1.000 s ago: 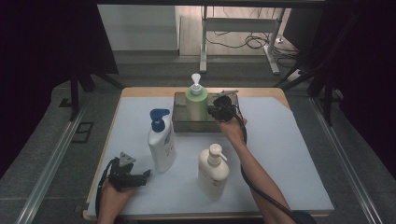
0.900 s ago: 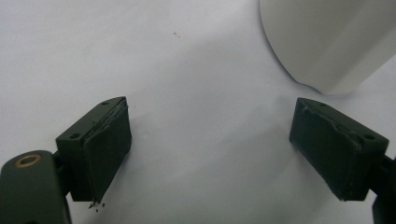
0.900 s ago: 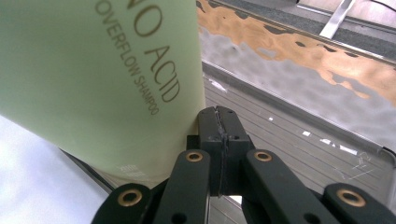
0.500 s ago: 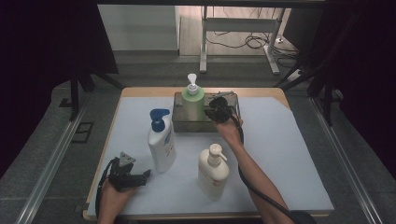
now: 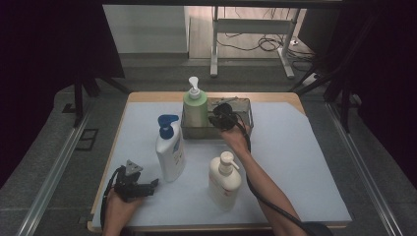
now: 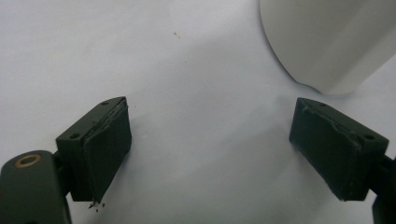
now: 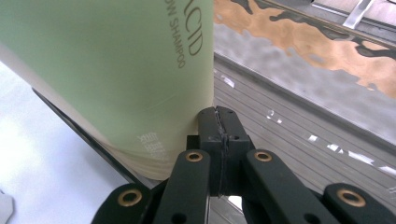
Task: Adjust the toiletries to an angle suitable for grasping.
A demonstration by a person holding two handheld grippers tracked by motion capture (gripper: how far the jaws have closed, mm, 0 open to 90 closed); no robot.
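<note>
A green shampoo pump bottle [image 5: 195,108] stands in the left end of a metal tray [image 5: 243,105] at the table's far side. My right gripper [image 5: 220,117] is over the tray, right beside the bottle; in the right gripper view its jaws are pressed together with nothing between them, their tip [image 7: 219,122] against the green bottle [image 7: 116,70]. My left gripper [image 5: 142,187] rests at the near left of the table, jaws wide apart over bare cloth [image 6: 205,126], near the base of a white bottle [image 6: 327,42].
A white bottle with a blue pump [image 5: 169,150] stands left of centre. A cream pump bottle [image 5: 224,179] stands near the front, beside my right forearm. The tray's ribbed floor [image 7: 299,121] lies to the right of the green bottle. Pale cloth [image 5: 295,157] covers the table.
My right gripper has moved left over the tray, and the green bottle has shifted left with it. The left hand has stayed put.
</note>
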